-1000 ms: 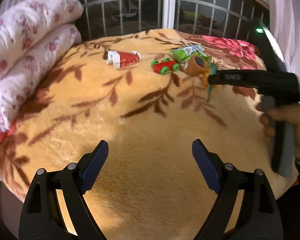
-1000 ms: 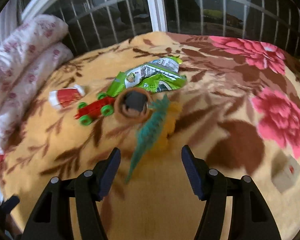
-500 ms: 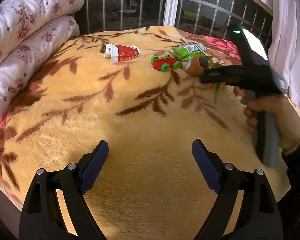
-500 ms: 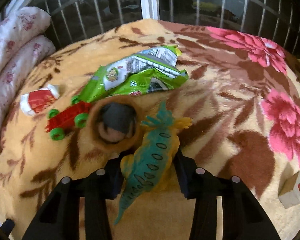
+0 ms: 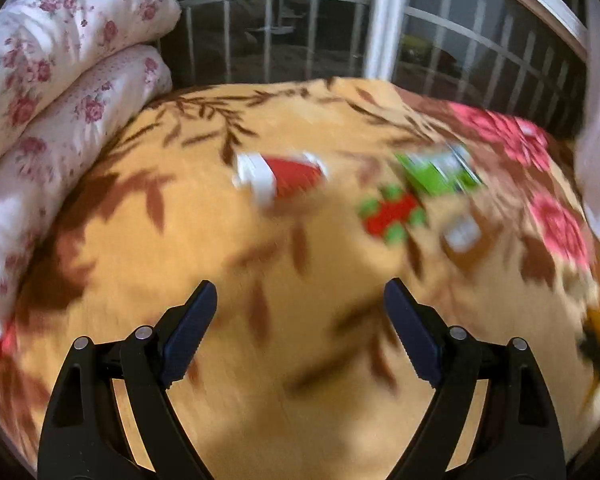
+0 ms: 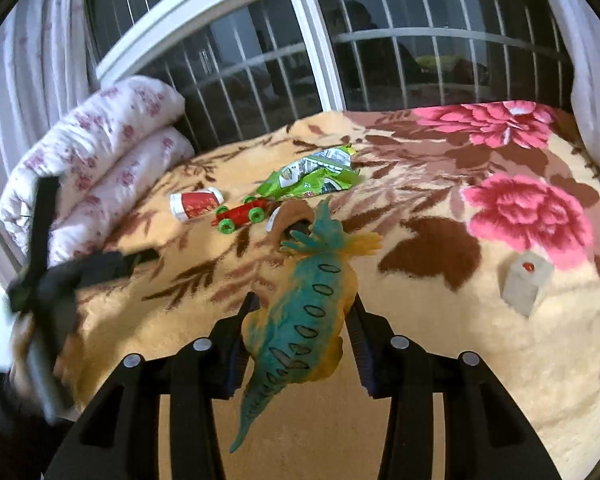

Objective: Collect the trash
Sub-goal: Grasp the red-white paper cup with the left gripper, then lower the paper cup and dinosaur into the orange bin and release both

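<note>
Right wrist view: the right gripper [image 6: 300,316] clamps a toy dinosaur [image 6: 306,312], whose head hides part of a brown pot [image 6: 290,216]. Beyond lie the green wrapper [image 6: 312,176] and red cup [image 6: 196,203] on the blanket [image 6: 420,320]. Left view is blurred; the left gripper [image 5: 300,304] gapes, holding nothing.

Each set of tongs, left tongs [image 5: 300,312] and right tongs [image 6: 300,320], consists of two matte black plastic arms with triangular cut-outs, silver round rivets at the joints, and dark navy ribbed pads [image 5: 188,332] on the inner faces of the tips.
</note>
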Motion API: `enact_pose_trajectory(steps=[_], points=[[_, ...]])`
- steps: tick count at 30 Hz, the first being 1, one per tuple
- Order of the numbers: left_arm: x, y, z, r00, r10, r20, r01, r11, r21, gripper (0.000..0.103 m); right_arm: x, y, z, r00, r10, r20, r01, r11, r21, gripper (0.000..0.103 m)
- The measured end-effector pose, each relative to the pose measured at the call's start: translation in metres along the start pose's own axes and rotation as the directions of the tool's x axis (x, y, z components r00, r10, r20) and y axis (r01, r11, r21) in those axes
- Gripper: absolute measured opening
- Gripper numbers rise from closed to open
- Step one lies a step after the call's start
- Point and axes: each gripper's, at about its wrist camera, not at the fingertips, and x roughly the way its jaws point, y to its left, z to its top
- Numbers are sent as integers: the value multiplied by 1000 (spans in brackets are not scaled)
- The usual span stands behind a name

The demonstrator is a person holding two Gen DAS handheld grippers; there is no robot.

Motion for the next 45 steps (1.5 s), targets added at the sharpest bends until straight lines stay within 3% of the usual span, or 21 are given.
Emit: enact_pose_trajectory(steps=[2,5,10,15,17,19,21,25,30,33,38,42,45], points=[[14,6,21,1000,2,6,-2,1000,18,83,-1,-2,-4,1000,16,12,-16,1000,-3,43],[36,4,44,1000,14,-6,-13,991,130,83,2,-4,-8,999,36,8,-36,999,-4,43],[69,-5,66,999,-5,-46,19,946,323,83,10,-11,-13,999,52,-16,-52,998,20,43],[100,1,79,994,-36,-105,71,936,345,83,15,-8,-13,998,55,-26,-55,998,10,43],[111,-1,80,993,-13,-114,53,931,362,82,17,-5,-13,998,54,-26,-54,999,3,43],[125,-3,77,988,-5,-154,64,924,377,45,20,-3,-14,998,50,-32,-51,999,-7,43],[129,-4,73,987,-11,-159,71,924,375,34,21,-2,-15,999,43,-32,-44,999,-15,43],[120,-10,66,993,3,-117,39,934,356,22,24,0,-17,999,24,-36,-25,999,-29,43],[89,-14,57,996,6,-85,17,962,274,20,22,2,-18,1000,20,-22,-21,999,-39,43],[50,-21,43,999,-12,-43,21,972,232,20,20,0,-19,1000,21,-22,-22,999,-26,43],[-13,-39,2,1000,-10,-16,12,989,148,20,12,1,-22,1000,23,-3,-23,1000,-18,43],[-46,-59,-40,1000,20,3,-20,990,137,20,-4,6,-30,1000,19,24,-18,999,-49,43],[-68,-73,-73,1000,-5,8,4,993,116,20,-22,12,-41,999,20,45,-16,996,-85,43]])
